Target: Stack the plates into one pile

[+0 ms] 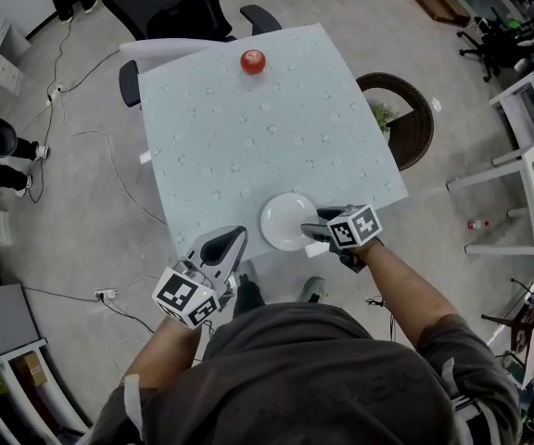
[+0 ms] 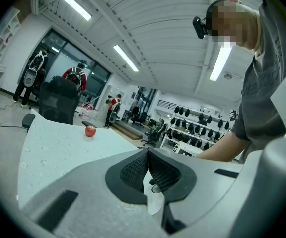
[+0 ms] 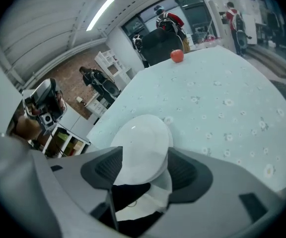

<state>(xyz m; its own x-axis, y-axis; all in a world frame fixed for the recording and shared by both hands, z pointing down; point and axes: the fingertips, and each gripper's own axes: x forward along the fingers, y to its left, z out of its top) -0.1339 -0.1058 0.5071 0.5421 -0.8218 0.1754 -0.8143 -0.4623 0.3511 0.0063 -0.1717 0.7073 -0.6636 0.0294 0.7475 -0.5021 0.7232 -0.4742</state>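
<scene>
- Right gripper (image 1: 315, 233): your jaws stand wide apart and released. In the right gripper view (image 3: 142, 170) the near rim of the plates (image 3: 143, 143) lies between the two dark pads, and neither pad presses on it.
- Right gripper attitude: it points steeply down at the table, at the right edge of the plates.
- Left gripper (image 1: 237, 237): your jaws are clenched. In the left gripper view (image 2: 148, 170) the ribbed pads meet at their tips. A sliver of white shows in the narrow gap below them; what it is cannot be told.
- Left gripper position: it is held nearly level just beside the left edge of the plates, at the near edge of the table.
- Plates (image 1: 288, 221): white and round, resting as one pile on the table near its front edge, between your two grippers. The right gripper view shows a second rim under the top plate.
- Table (image 1: 248, 146): covered with a pale blue cloth with a small flower print.
- Red apple (image 1: 253, 61): it sits at the far edge of the table, well apart from the plates.
- Surroundings: a black chair (image 1: 165, 7) stands behind the table; a dark wicker basket (image 1: 415, 128) stands on the floor beside its right edge.
</scene>
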